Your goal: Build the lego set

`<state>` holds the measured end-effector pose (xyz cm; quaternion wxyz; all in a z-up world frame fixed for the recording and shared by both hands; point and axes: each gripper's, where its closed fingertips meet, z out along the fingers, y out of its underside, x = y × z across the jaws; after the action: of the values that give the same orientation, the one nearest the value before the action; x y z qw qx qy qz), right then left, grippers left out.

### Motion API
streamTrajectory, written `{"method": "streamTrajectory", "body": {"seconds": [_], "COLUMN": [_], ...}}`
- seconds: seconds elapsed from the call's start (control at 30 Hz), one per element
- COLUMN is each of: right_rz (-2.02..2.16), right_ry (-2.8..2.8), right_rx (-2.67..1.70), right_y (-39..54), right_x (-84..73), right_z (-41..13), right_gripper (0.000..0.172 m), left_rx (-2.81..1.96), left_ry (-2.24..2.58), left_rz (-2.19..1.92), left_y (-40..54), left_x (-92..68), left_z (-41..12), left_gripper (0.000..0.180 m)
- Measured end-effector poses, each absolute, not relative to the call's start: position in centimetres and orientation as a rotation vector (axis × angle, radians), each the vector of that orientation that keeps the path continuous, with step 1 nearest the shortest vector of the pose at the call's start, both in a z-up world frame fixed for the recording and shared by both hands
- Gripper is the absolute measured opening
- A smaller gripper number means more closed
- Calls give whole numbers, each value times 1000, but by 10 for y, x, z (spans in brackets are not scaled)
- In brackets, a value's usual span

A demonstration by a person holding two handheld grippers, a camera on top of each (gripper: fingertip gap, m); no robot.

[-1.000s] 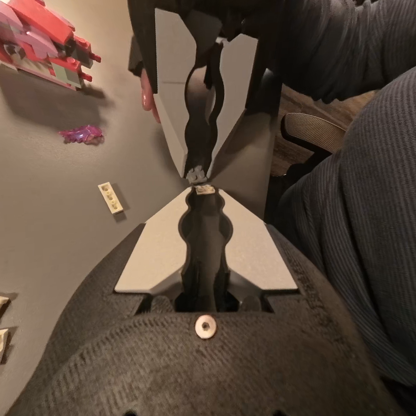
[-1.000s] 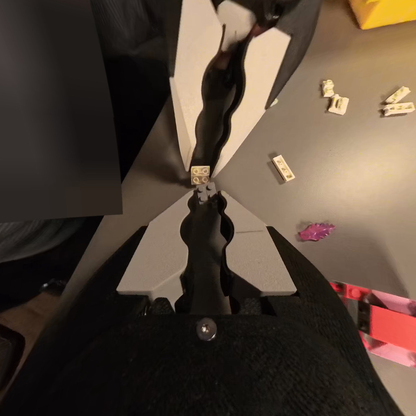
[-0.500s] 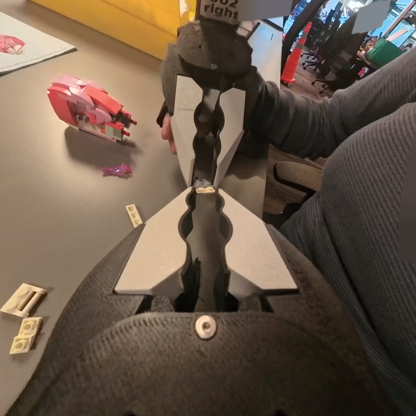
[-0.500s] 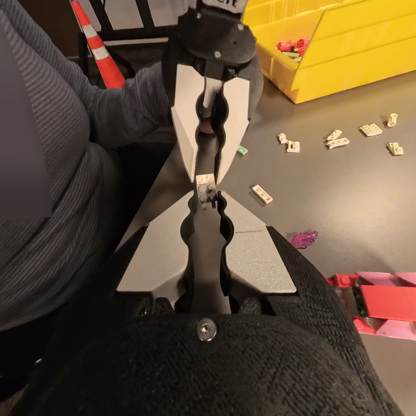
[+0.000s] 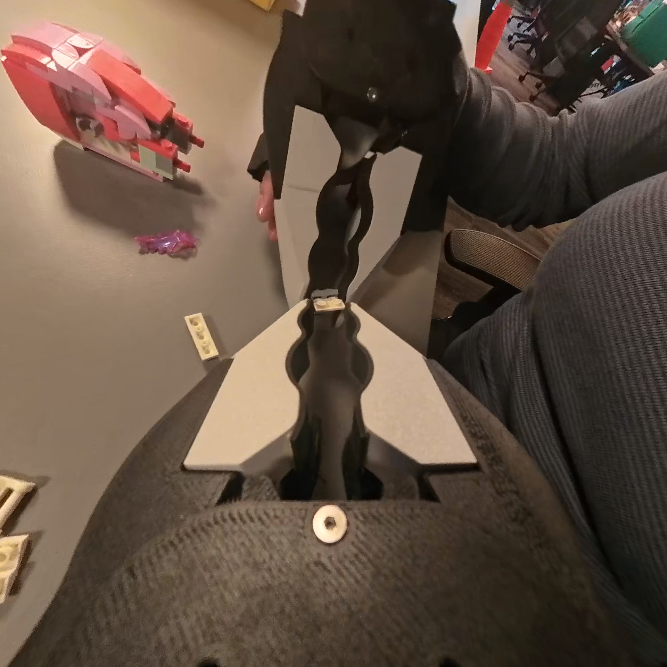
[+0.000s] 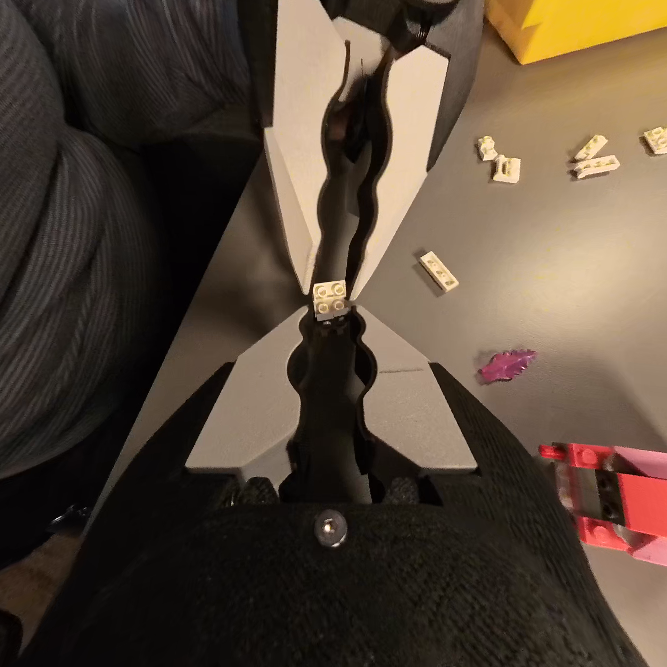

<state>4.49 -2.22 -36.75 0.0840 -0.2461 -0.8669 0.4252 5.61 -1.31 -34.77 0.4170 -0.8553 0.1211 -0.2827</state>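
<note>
The two grippers meet tip to tip above the grey table's (image 5: 90, 361) near edge. My left gripper (image 5: 328, 306) is shut on a small cream two-by-two plate (image 5: 328, 305), which also shows in the right wrist view (image 6: 329, 297). A small grey piece (image 6: 332, 318) sits pressed under the cream plate's near half, between the fingertips of my right gripper (image 6: 330, 317). A thin dark gap shows on each side of the grey piece, so the right pads do not press on it. In the left wrist view the grey piece (image 5: 325, 291) lies just beyond the cream plate.
A red and pink brick model (image 5: 97, 104) (image 6: 613, 505), a purple leaf piece (image 5: 168, 243) (image 6: 507, 366) and a long cream plate (image 5: 201, 335) (image 6: 438, 269) lie on the table. Several loose cream pieces (image 6: 505, 168) and a yellow bin (image 6: 577, 25) are farther off. A person's sleeve (image 5: 577, 361) is alongside. My two grippers' fingertips are within a few centimetres of each other.
The cream plate and the grey piece, end to end before, now overlap and are pressed together. Both grippers tilted down toward the table. My right jaws eased slightly apart off the grey piece.
</note>
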Motion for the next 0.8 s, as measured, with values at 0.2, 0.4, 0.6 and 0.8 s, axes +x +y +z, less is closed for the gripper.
{"method": "streamTrajectory", "body": {"seconds": [0.2,0.4,0.6,0.8], "right_rz": [1220,1013,871,994], "right_ry": [-2541,-2413,-2353,-2407], "right_rx": [-749,-793,-820,-827], "right_y": [-21,-12,-10,-8], "right_x": [46,50,65,61], "right_z": [-368,-366,-361,-359], "right_gripper": [24,37,36,32], "left_rx": [-2208,-2217,-2234,-2233], "left_ry": [310,307,326,408], "left_rz": [-661,-668,-662,-671], "left_y": [-13,-14,-15,-21], "left_x": [56,56,58,65], "left_z": [-357,-358,-361,-362], "left_gripper": [16,16,16,16]}}
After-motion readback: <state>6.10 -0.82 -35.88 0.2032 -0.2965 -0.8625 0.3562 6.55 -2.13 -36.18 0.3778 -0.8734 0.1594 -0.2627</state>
